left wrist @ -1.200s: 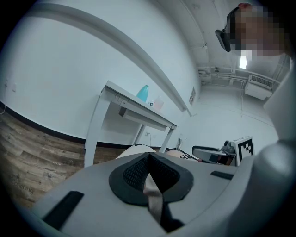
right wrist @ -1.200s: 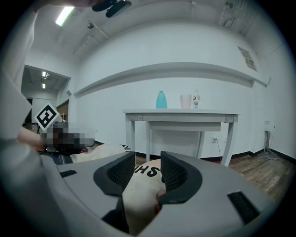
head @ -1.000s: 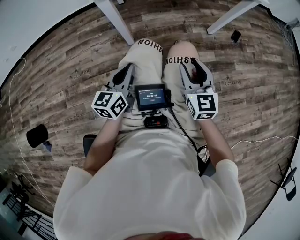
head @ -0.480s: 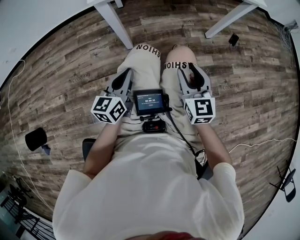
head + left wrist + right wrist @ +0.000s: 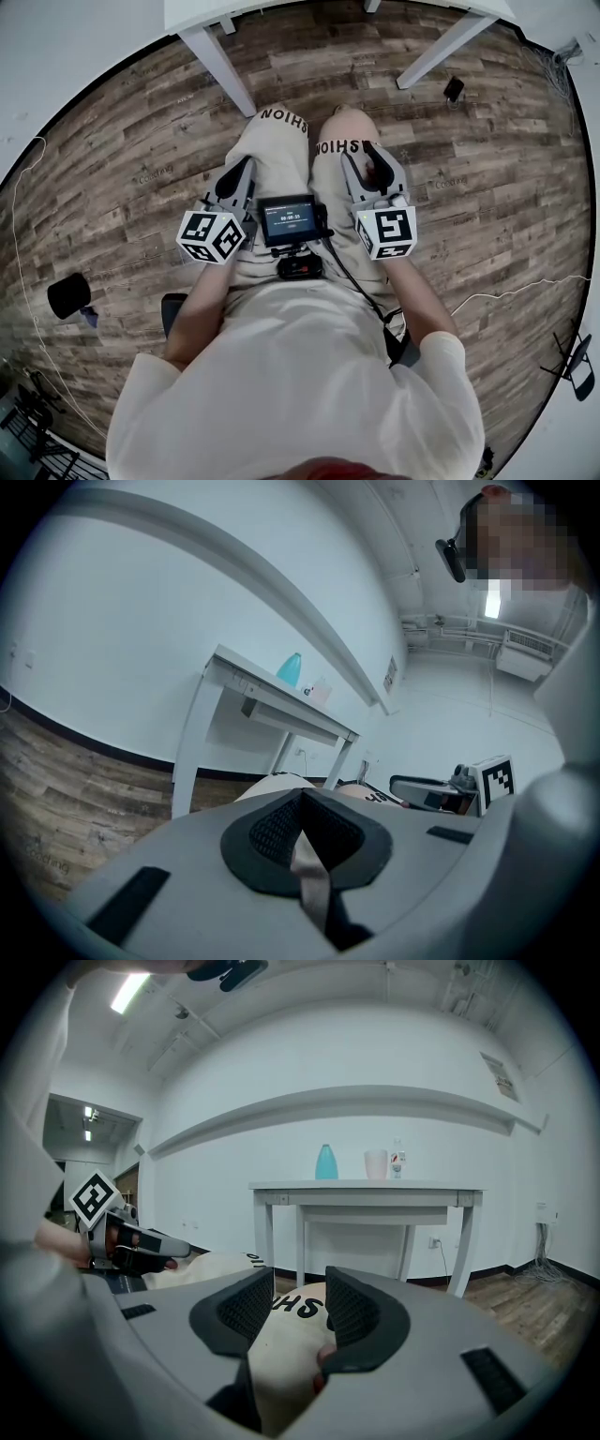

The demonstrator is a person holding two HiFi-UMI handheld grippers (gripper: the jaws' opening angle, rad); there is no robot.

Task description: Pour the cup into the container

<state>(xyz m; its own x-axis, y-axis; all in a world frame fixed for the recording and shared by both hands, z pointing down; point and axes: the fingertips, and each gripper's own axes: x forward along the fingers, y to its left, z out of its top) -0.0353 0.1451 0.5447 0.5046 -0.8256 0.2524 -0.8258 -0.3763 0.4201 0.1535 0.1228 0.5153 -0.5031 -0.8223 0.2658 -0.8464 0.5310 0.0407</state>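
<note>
**A:** Readiness first: how did the left claw (image 5: 299, 797) stand?

**B:** Clenched on nothing. The right claw (image 5: 300, 1299) was slightly released and also empty. Both lay over the person's knees (image 5: 281, 136).

**A:** And the cup (image 5: 376, 1164)?

**B:** On the worktop (image 5: 366, 1188), well apart from both claws, near a teal container (image 5: 325, 1162). Reaching it well likely meant spreading the right jaws wider and taking the cup upright.
</note>
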